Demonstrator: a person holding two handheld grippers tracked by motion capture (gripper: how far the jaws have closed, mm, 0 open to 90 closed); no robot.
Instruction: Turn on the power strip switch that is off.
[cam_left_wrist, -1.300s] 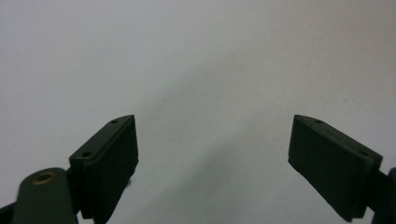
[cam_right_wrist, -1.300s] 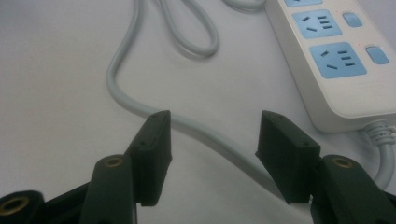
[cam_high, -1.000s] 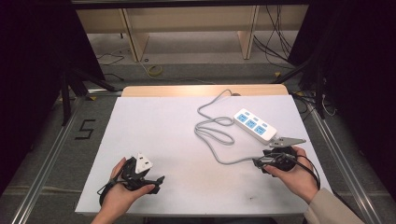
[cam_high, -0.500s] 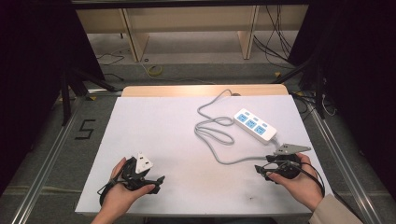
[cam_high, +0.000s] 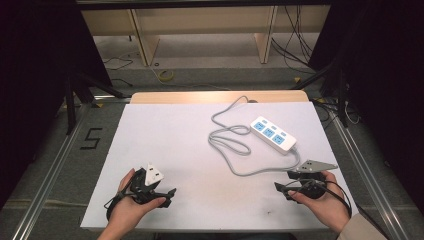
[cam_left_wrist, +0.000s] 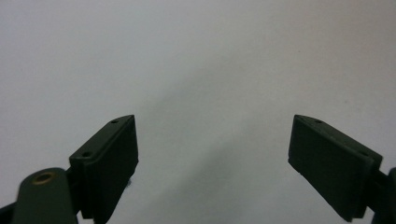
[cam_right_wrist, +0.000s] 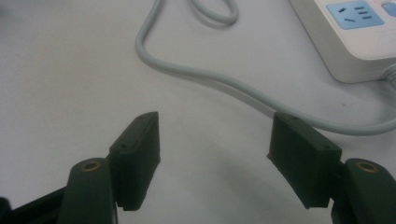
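The person's left hand comes in from the near edge of the white table and grips the black two-jaw left gripper low over the table's near left corner. Its jaws stand wide apart with nothing between them. The right hand holds the black right gripper, topped by a grey three-cornered plate, at the table's near right corner, its jaws likewise spread and empty. Both forearms angle inward.

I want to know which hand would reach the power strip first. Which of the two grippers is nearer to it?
The right gripper: it sits just below the power strip, with the grey cord ahead of its open jaws. The left gripper is far across the table.
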